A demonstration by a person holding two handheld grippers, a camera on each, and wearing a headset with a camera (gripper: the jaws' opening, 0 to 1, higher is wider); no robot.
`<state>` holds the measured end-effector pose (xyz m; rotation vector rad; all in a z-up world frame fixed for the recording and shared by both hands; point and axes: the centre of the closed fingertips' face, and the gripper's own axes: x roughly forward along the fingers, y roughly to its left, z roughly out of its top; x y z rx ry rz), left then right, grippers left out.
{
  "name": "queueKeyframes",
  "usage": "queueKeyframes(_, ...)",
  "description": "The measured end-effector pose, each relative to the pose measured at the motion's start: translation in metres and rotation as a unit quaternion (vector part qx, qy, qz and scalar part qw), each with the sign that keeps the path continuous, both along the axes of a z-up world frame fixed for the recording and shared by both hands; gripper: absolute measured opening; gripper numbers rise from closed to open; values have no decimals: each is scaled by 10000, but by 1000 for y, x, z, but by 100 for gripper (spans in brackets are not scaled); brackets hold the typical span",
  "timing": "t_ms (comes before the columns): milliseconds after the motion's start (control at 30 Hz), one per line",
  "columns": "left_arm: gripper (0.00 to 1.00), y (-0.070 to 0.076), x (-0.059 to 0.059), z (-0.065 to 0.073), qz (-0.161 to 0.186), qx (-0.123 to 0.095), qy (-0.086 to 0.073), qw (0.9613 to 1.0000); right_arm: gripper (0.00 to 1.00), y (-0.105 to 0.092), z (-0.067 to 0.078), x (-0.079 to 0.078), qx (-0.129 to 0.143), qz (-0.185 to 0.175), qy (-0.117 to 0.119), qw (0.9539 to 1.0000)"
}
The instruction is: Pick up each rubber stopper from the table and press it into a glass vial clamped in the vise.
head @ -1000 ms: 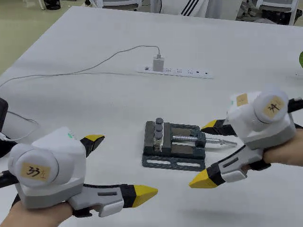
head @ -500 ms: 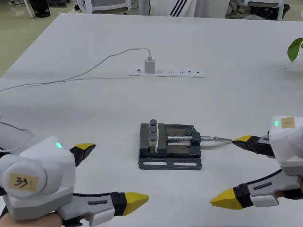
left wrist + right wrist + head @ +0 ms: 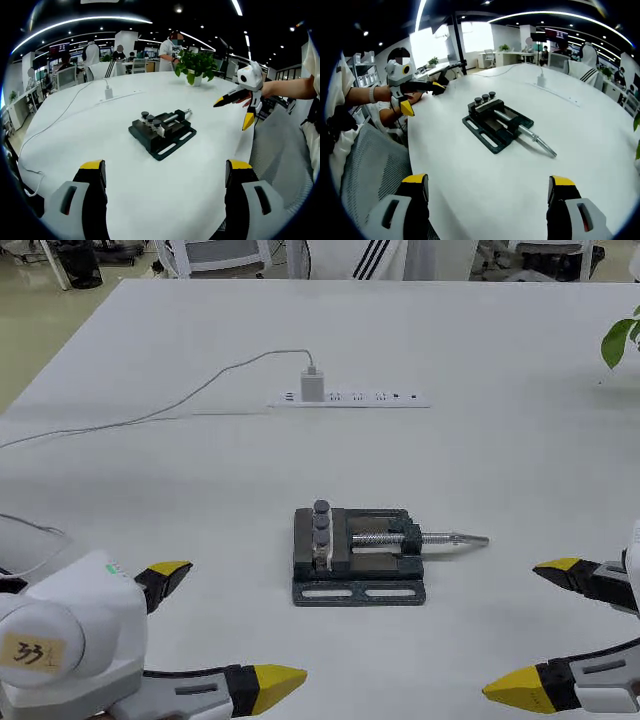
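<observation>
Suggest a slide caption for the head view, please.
Left gripper and right gripper, open, flank the vise holding three stoppered vials.

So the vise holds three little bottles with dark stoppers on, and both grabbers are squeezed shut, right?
Not quite. The vise does hold three stoppered vials, but both grabbers are open, not shut: the left gripper and right gripper each show jaws spread wide, empty, in their own gripper views.

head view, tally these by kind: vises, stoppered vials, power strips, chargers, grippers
vise: 1
stoppered vials: 3
power strip: 1
charger: 1
grippers: 2 (left gripper, right gripper)
total: 8
</observation>
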<state>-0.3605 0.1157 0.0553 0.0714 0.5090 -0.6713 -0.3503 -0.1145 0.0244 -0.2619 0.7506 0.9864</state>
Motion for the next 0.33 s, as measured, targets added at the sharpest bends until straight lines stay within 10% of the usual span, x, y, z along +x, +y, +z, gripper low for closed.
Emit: queueKeyframes(333, 99, 0, 1, -1, 12, 4, 0, 10000, 99, 3, -1, -3, 38, -39, -1, 10000)
